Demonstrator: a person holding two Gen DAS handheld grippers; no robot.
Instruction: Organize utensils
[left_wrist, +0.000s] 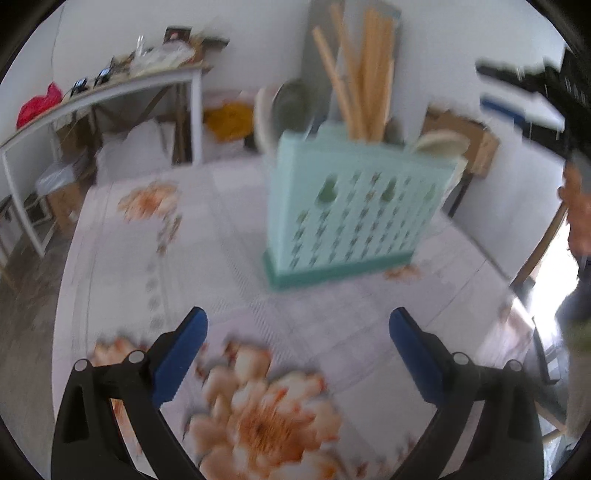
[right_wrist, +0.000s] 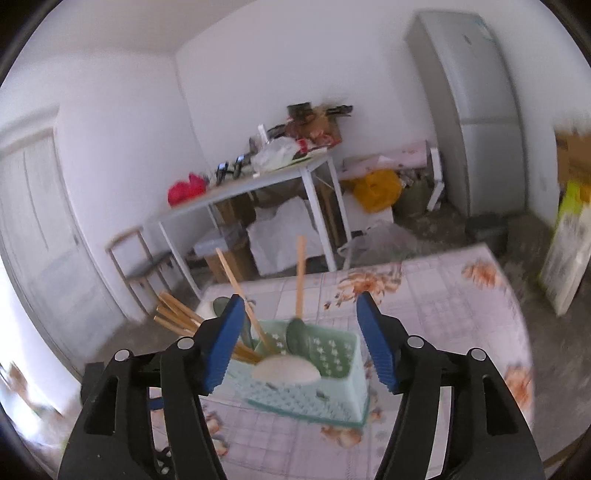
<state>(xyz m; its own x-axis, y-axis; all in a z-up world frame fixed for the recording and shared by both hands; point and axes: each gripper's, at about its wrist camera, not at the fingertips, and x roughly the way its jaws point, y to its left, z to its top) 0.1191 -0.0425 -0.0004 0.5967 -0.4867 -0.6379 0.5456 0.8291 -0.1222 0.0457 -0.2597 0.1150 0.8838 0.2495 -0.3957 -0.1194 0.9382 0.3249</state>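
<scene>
A mint-green perforated utensil holder (left_wrist: 354, 218) stands on the flowered tablecloth, with several wooden handles (left_wrist: 364, 74) and a pale spoon bowl (left_wrist: 441, 142) sticking out of its top. My left gripper (left_wrist: 297, 325) hovers in front of it, open, nothing between its blue pads. In the right wrist view the same holder (right_wrist: 314, 373) lies just under my right gripper (right_wrist: 299, 306), which is open and empty. A green spoon with a wooden handle (right_wrist: 300, 280), another wooden-handled utensil (right_wrist: 240, 291) and a white spoon bowl (right_wrist: 286, 369) sit inside the holder.
The table (right_wrist: 461, 295) is covered by a pale cloth with orange flowers. Behind it stand a white side table (right_wrist: 258, 181) piled with clutter, a chair (right_wrist: 140, 266), a grey fridge (right_wrist: 476, 107), a yellow bag (right_wrist: 376, 188) and boxes. A person's arm (left_wrist: 576, 221) shows at the right edge.
</scene>
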